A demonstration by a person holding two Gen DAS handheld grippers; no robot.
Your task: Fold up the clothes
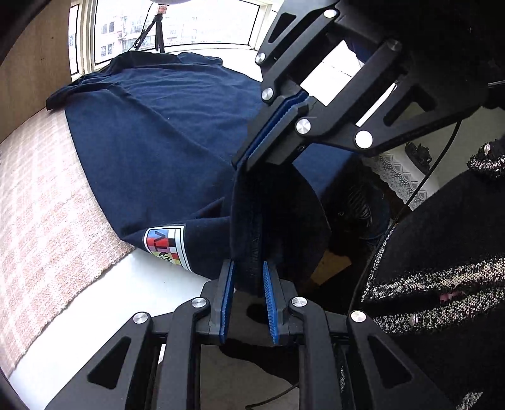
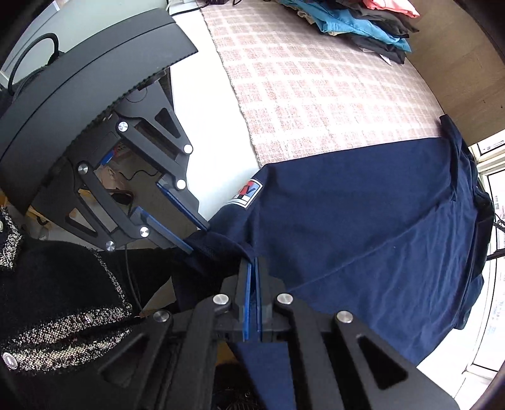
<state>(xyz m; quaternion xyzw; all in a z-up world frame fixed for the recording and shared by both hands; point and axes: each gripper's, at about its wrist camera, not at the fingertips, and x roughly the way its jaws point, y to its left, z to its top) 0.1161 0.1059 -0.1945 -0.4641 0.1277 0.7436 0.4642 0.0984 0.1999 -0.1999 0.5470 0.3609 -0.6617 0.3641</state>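
Risk item: your left gripper loosely pinches the navy T-shirt hem, right gripper clamps it; uneven pulling slips the hem free.

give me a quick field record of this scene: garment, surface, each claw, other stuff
garment: navy blue cotton shirt with a colourful sleeve patch, spread over the surface
surface: pink-and-white checked woven mat on a white tabletop
left claw: hem fold of the shirt between its blue pads
right claw: shut on the shirt's edge
other: pile of folded clothes at the mat's far end
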